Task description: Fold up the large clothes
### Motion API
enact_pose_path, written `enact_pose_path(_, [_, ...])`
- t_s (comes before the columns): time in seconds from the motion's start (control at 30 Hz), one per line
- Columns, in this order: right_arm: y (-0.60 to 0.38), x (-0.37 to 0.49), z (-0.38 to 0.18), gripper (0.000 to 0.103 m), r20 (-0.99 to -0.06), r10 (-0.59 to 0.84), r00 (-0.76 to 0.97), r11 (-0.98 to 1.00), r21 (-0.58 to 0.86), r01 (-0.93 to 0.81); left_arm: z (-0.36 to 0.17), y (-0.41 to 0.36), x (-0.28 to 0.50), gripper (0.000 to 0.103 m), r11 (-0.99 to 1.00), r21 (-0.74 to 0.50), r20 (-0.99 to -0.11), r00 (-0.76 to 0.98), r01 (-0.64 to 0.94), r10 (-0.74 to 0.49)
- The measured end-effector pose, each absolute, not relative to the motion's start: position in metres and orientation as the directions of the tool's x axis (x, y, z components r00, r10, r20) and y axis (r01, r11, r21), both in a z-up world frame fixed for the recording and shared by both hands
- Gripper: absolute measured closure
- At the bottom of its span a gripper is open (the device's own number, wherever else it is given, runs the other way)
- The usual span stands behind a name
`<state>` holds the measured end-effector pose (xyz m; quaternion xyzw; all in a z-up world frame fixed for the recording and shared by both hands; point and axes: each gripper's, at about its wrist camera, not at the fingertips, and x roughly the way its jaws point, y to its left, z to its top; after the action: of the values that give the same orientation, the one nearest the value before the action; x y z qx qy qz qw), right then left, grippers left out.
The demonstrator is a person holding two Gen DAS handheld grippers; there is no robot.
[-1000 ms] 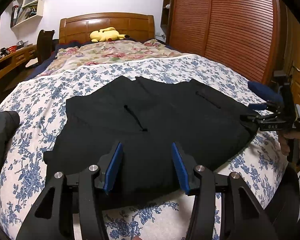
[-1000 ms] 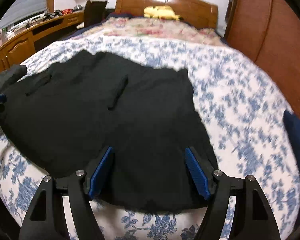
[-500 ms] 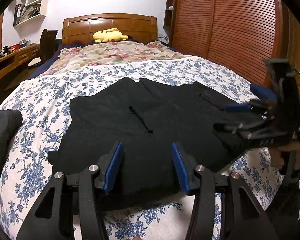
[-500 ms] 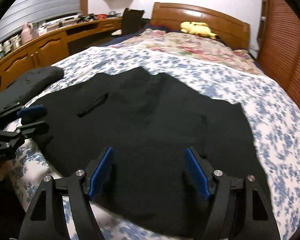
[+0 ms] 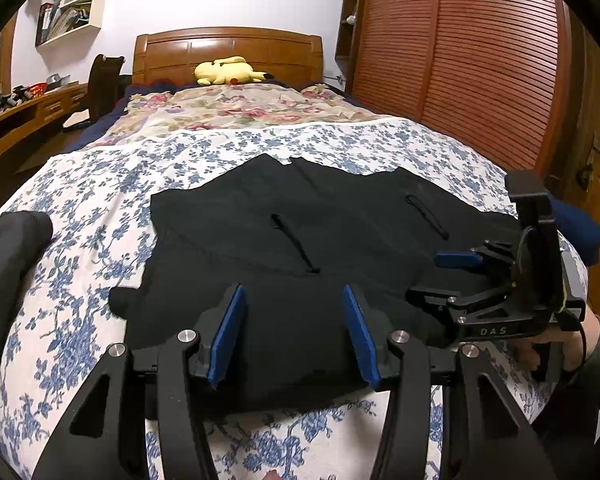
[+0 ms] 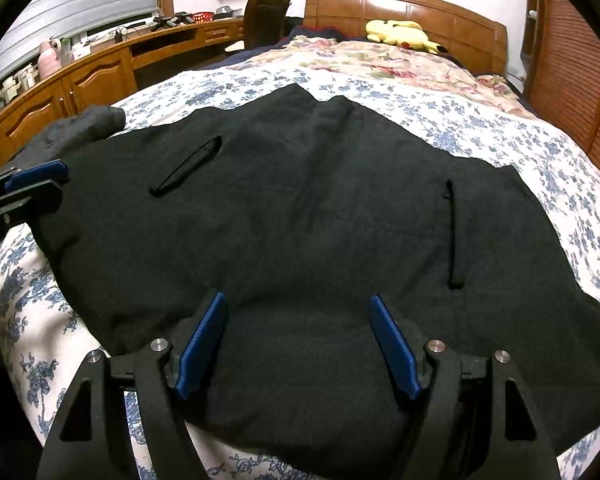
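Tools both open, empty: left tool [image 5: 292, 332], right tool [image 6: 298, 344] over black garment [image 6: 300, 208].

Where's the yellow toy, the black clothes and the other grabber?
Yellow plush toy [image 5: 226, 71], left wrist view: its body.
Black garment [image 6: 300, 216], right wrist view: middle of the cloth.
Right gripper [image 5: 440, 280], left wrist view: between its fingertips.

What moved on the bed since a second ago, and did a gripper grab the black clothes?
The right gripper swung in from the bed's right edge and now hangs over the black garment. Nothing was grabbed or let go: both grippers are open and empty. The left gripper, the garment, the floral bedspread and the yellow plush toy stayed put.
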<state>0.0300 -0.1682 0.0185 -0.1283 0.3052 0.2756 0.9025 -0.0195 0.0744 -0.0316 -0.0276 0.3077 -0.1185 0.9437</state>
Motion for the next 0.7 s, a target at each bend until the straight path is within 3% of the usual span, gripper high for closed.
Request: enact_pose_path(0.7, [-0.172,0.016,0.007,0.027,-0.562,0.441,0.7,0.816,-0.073,-0.573,-0.051,0.128,-0.052,0.051,0.98,-0.185,-0.644,0.763,-0.071,-0.066])
